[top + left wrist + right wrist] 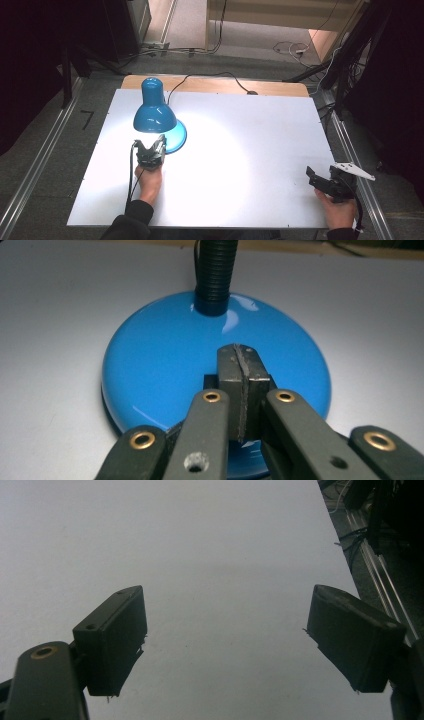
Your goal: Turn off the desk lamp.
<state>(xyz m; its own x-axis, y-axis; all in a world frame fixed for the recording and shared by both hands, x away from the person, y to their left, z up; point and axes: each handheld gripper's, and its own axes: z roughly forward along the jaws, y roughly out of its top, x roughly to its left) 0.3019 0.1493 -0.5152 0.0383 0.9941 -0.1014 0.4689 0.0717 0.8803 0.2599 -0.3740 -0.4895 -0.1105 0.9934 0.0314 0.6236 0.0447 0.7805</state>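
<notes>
In the high view a blue desk lamp [155, 112] stands toward the far left of the white table [250, 150], its shade tipped down and its round base [176, 137] resting flat on the board; a bright pool of light spreads over the table to the right of it; a black cord [210, 77] runs from the lamp over the far edge. The left tongs [159, 144] reach up to the near rim of that base, with the person's left hand [149, 181] behind them; the right tongs [311, 176] lie well apart from the lamp, near the right edge of the table, held in the right hand [337, 210] with a grey three-cornered plate [354, 171] on top.

In the left gripper view the left tongs [243, 360] are pressed together, pad against pad, with nothing between them; their tips lie over the near half of the blue base [165, 370], whether touching it or just above it I cannot tell; the black ribbed neck [214, 275] rises from the far side of the base, straight ahead of the tips.

In the right gripper view the right tongs [225, 630] stand wide apart over bare white table [200, 540]; nothing lies between them; the table's right edge and a metal rail [380, 575] show at upper right.
</notes>
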